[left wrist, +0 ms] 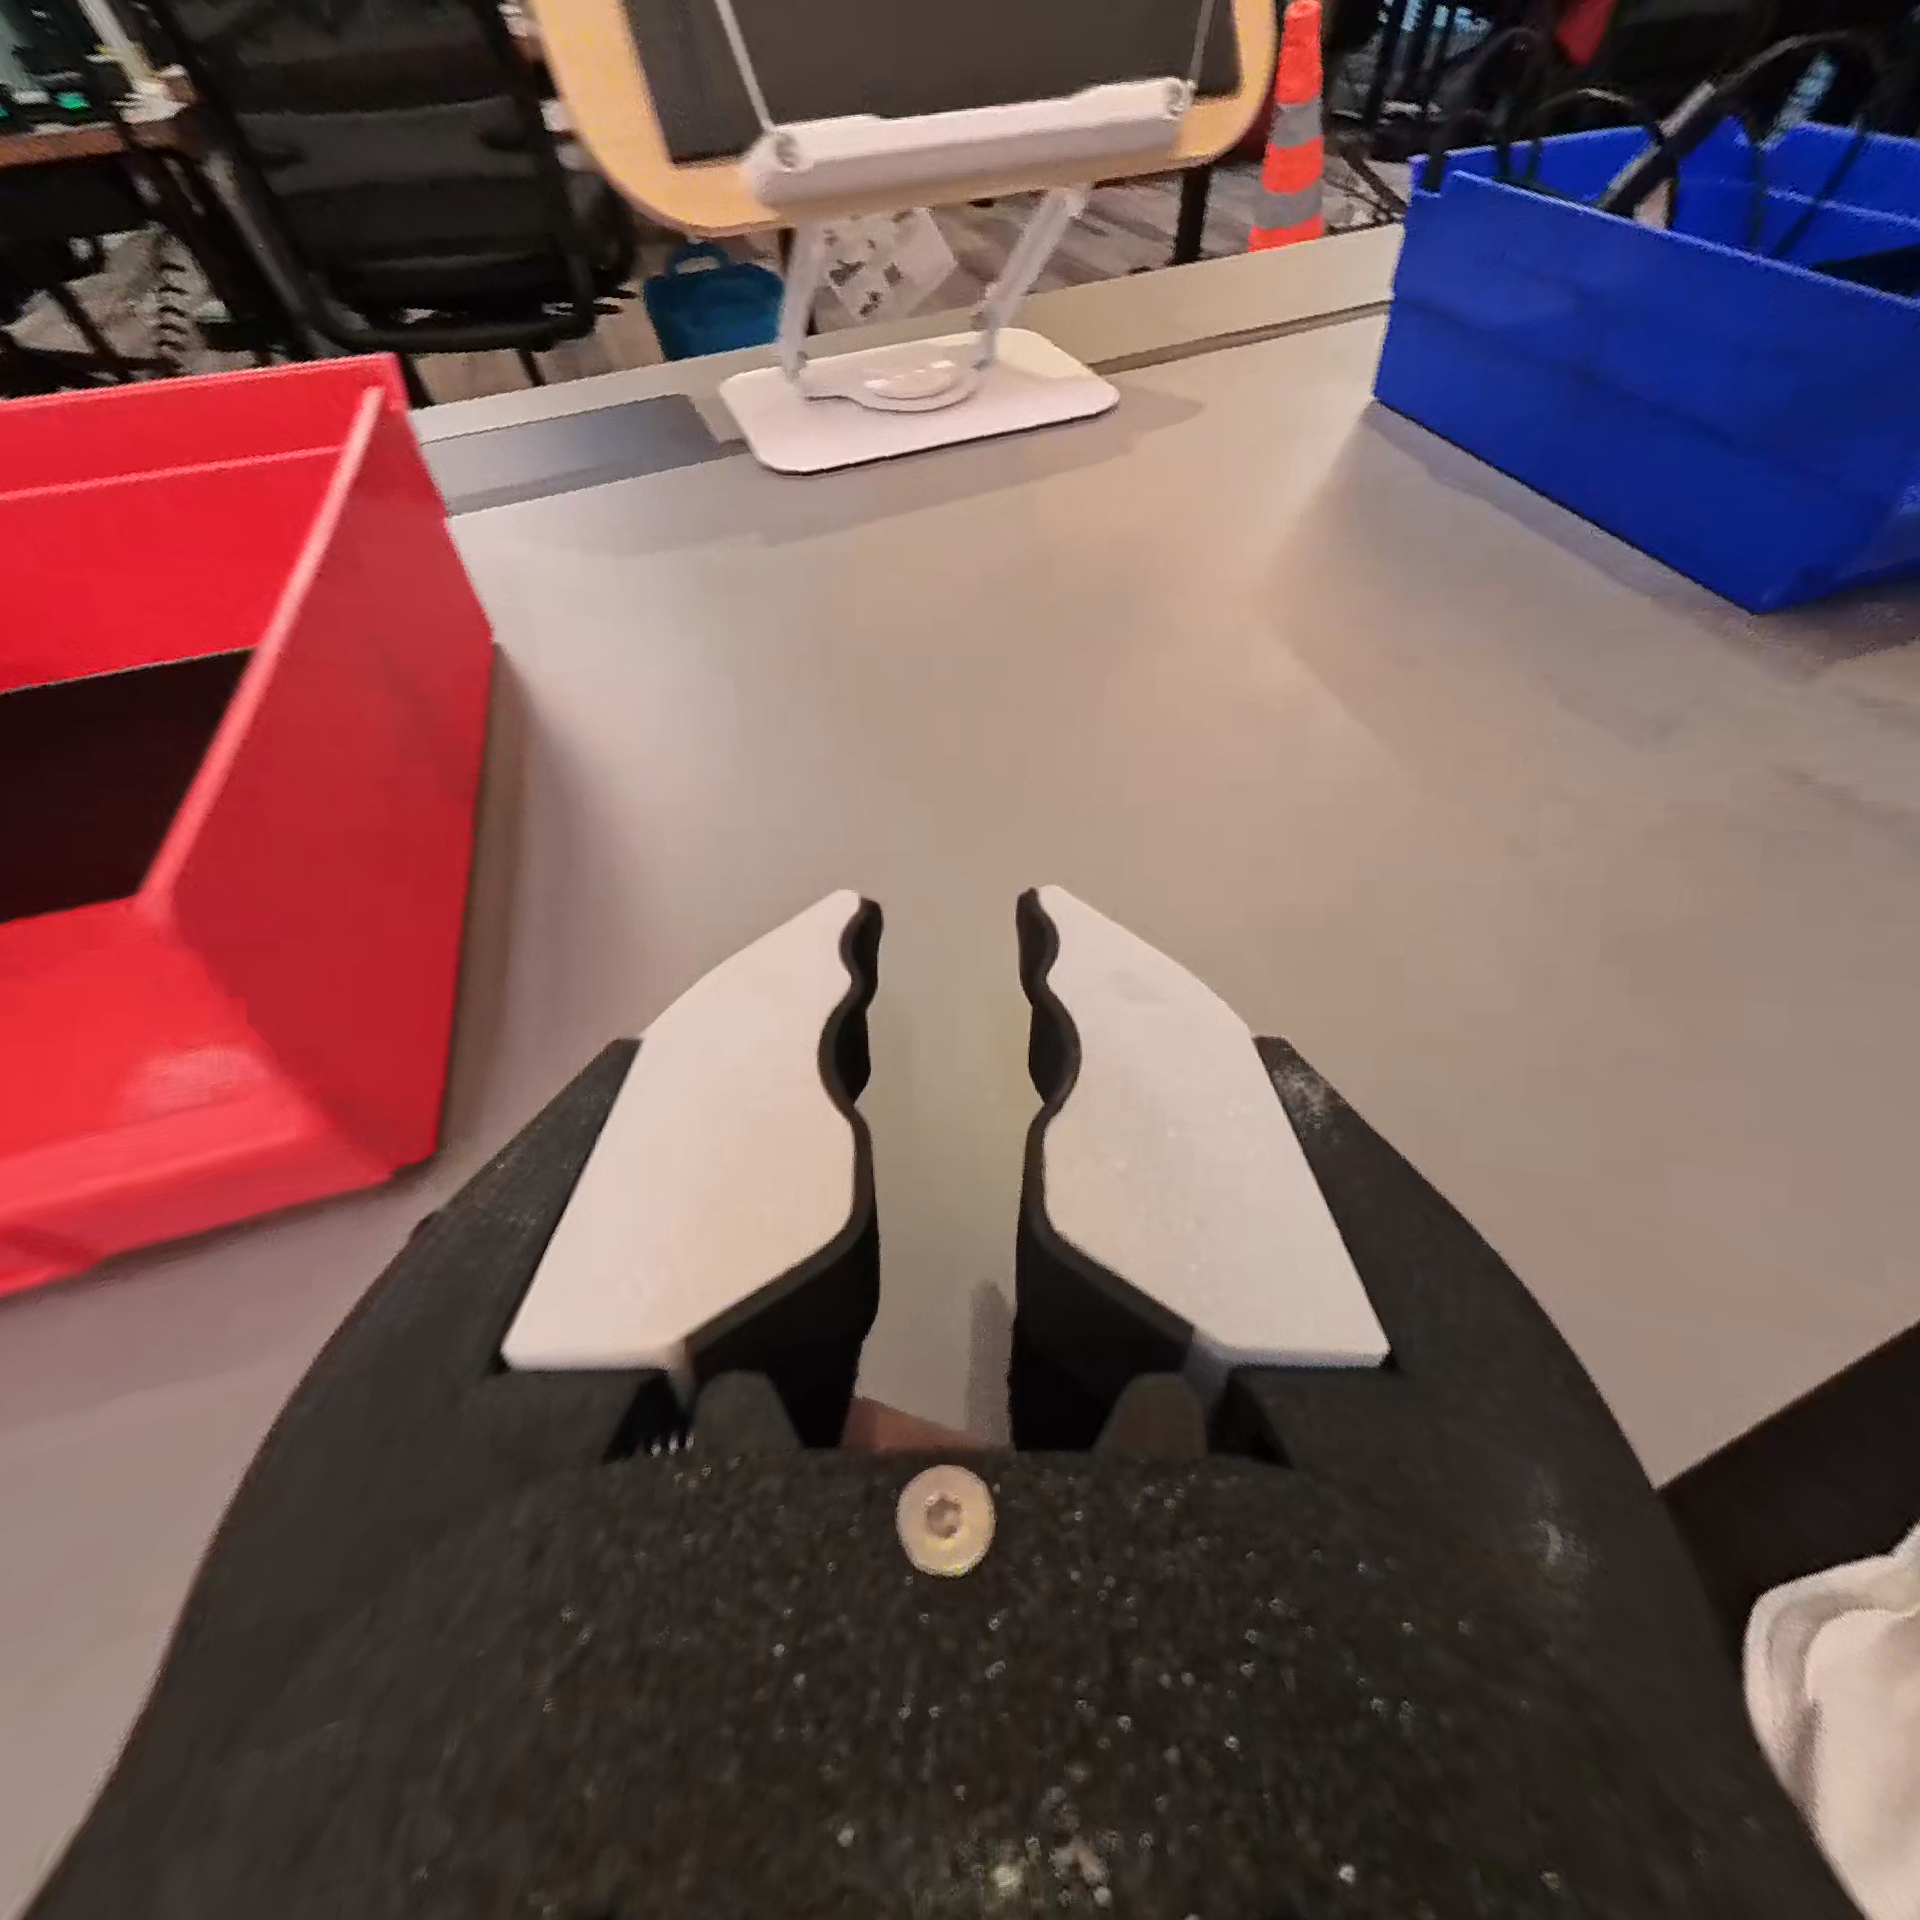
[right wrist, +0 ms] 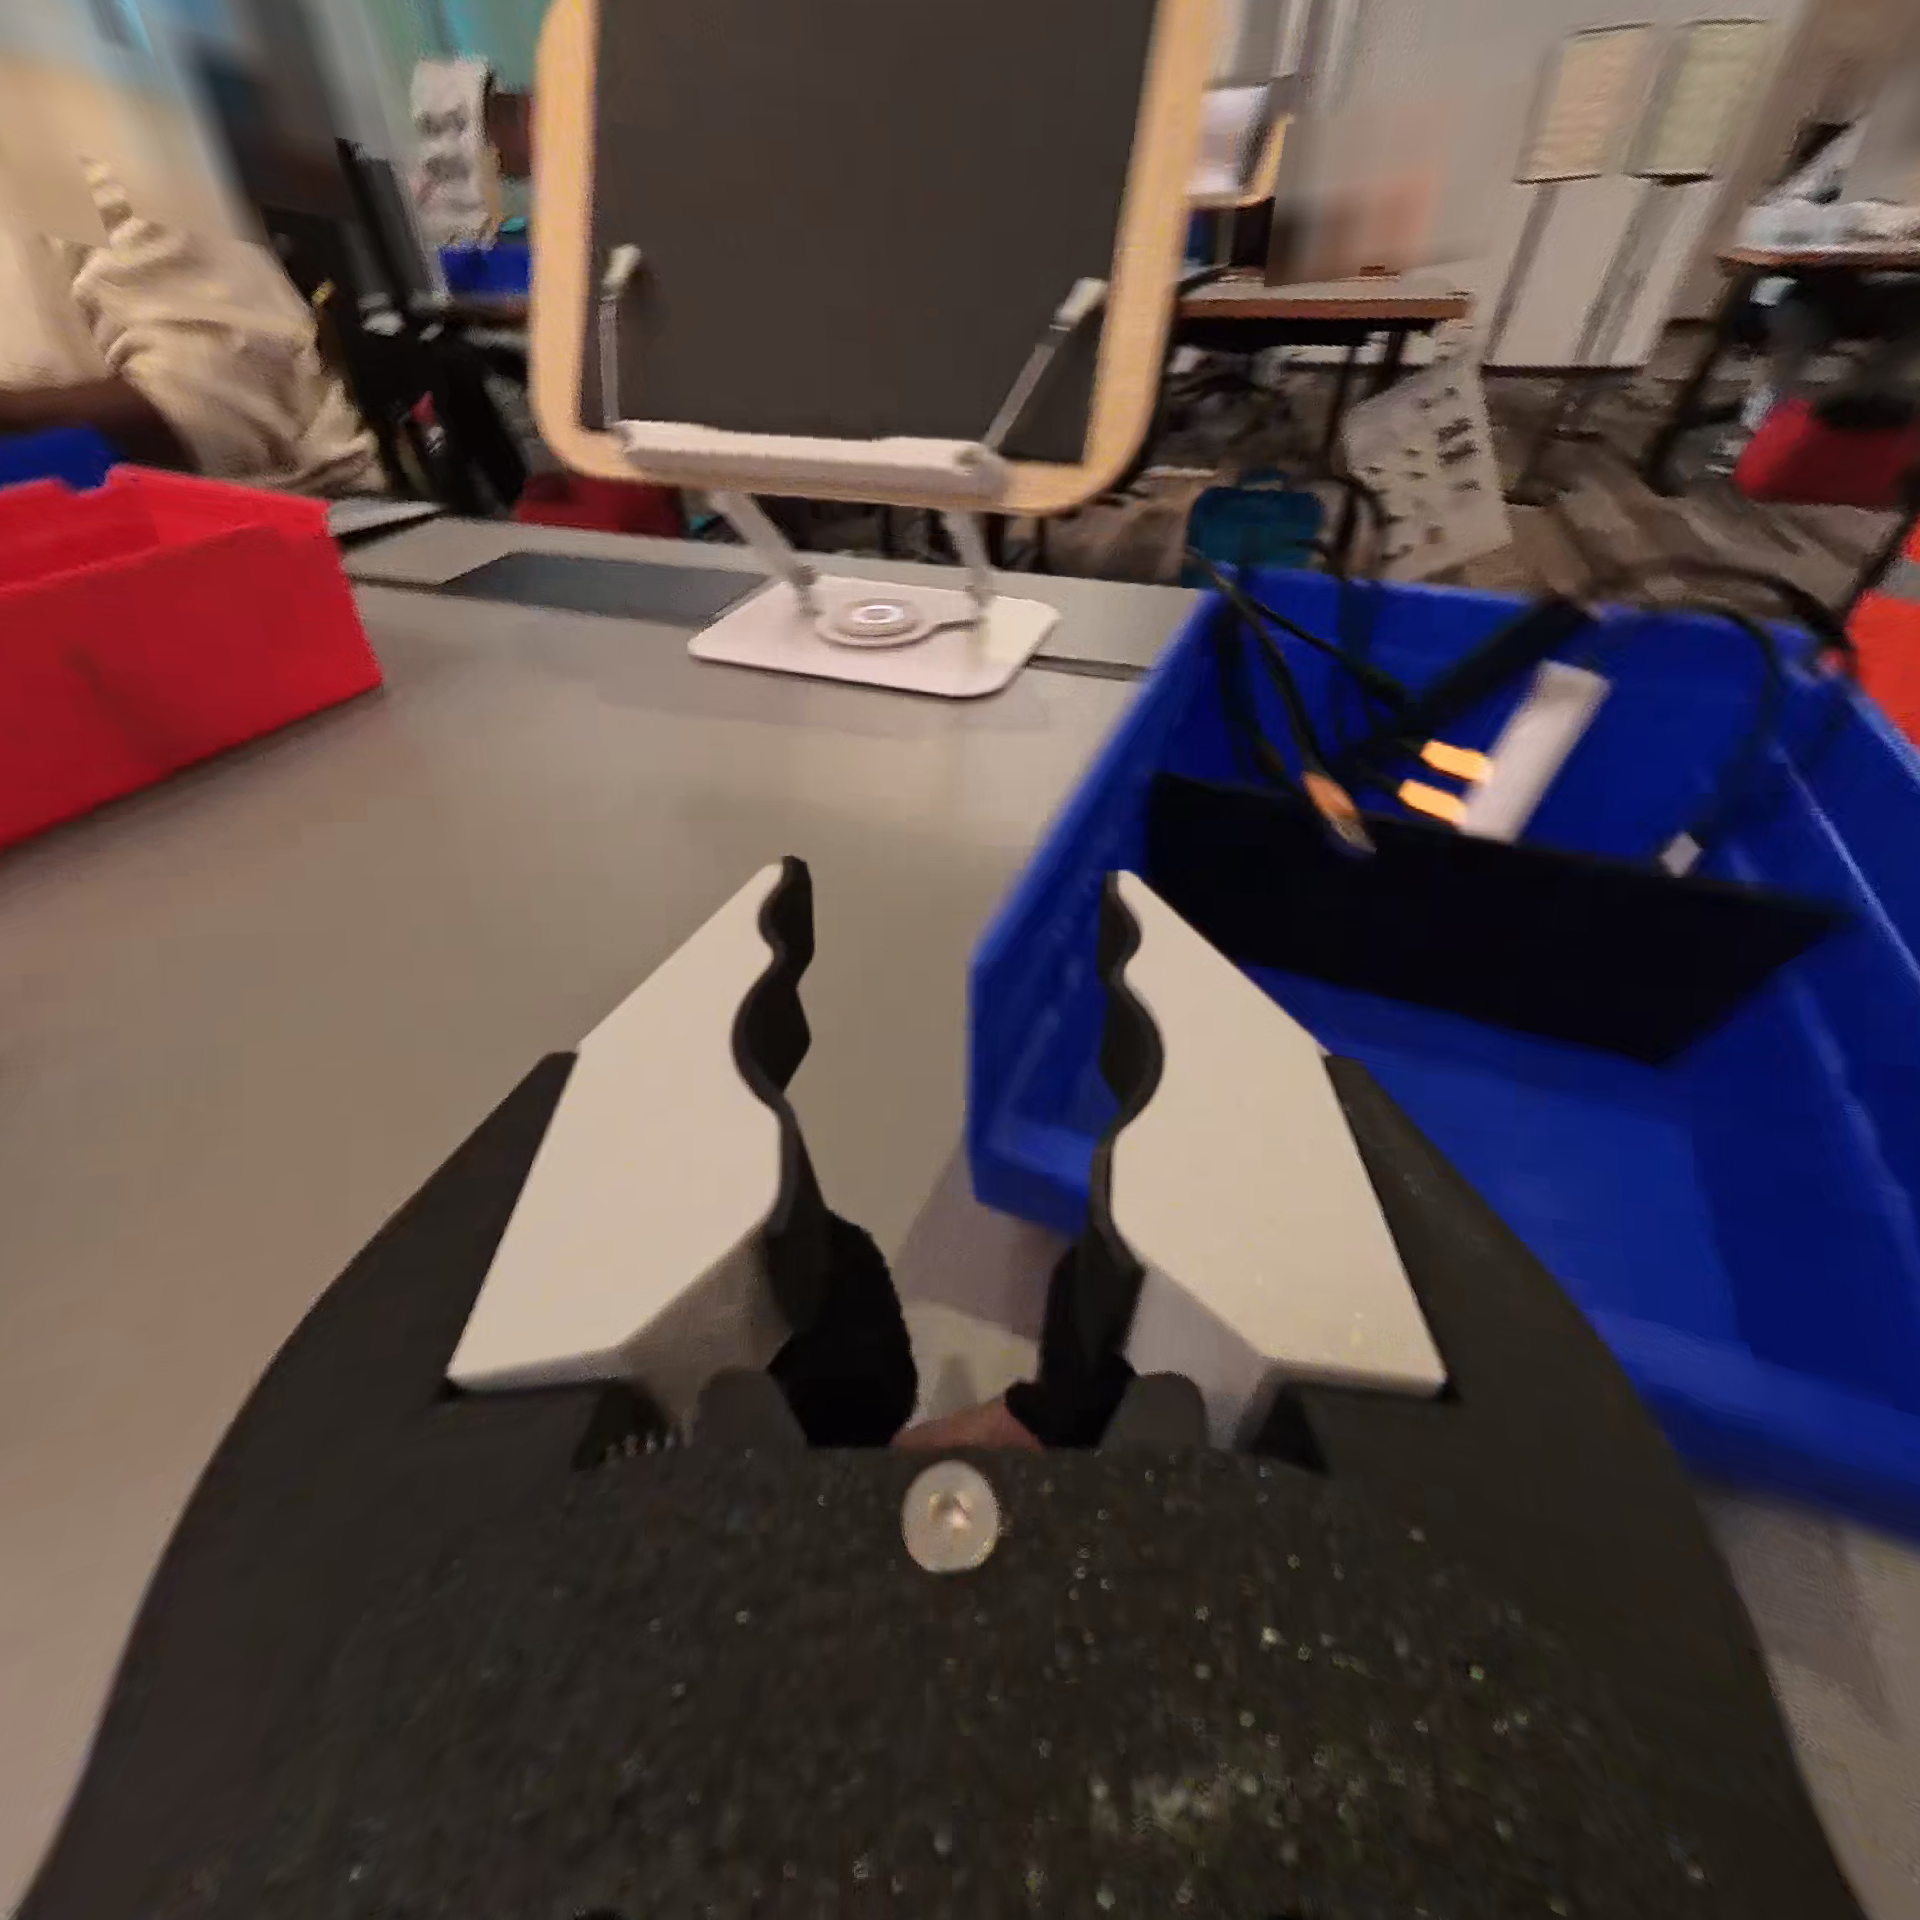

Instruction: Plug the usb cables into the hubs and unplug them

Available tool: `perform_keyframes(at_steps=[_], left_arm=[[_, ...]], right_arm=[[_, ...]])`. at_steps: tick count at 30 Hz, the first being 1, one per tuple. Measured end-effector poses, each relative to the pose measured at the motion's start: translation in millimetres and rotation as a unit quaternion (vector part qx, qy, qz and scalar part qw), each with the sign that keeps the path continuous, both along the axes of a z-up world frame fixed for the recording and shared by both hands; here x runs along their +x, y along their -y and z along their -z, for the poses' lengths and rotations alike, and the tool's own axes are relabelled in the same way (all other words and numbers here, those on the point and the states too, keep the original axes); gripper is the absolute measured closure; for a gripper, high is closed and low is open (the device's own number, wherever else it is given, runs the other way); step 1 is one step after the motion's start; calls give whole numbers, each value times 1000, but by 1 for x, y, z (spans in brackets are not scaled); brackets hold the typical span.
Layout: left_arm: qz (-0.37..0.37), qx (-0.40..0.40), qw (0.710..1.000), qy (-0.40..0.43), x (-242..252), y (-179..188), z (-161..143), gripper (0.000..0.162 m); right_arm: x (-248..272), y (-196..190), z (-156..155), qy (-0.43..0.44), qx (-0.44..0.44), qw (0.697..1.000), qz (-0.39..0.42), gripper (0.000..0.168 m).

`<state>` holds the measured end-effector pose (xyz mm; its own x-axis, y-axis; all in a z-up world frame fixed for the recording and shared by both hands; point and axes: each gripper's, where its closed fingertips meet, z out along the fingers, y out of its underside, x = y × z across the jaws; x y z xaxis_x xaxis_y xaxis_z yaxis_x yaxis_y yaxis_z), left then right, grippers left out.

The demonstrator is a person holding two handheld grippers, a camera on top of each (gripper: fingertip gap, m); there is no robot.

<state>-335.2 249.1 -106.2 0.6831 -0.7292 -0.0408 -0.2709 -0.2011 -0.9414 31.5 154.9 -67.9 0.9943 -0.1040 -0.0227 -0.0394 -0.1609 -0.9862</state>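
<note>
Left gripper (left wrist: pixel 949 909): jaws apart, empty, over bare desk (left wrist: pixel 1195 727), red bin (left wrist: pixel 312 831) at left edge. Right gripper (right wrist: pixel 954 883): jaws apart, empty, beside blue bin (right wrist: pixel 1049 1039) holding cables (right wrist: pixel 1299 707).

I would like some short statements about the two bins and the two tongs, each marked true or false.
1. The left tongs hold a cable. False: the jaws are apart with only grey table between them.
2. The red bin stands left of the left tongs. True.
3. The blue bin is empty. False: black cables with orange plugs lie in it.
4. The right tongs are open beside the blue bin. True.
5. A stand holds a dark panel at the table's far side. True.
</note>
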Motion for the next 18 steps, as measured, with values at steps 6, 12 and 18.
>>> perform_keyframes(at_steps=[6,12,18], left_arm=[[-37,-3,999,26,-27,-27,-1,128],[-67,36,996,39,-41,-47,-12,124],[-70,35,996,48,-44,-42,-14,123]], right_arm=[[36,23,10,61,3,996,67,107],[54,23,13,39,12,994,98,104],[43,23,17,83,-7,993,85,105]])
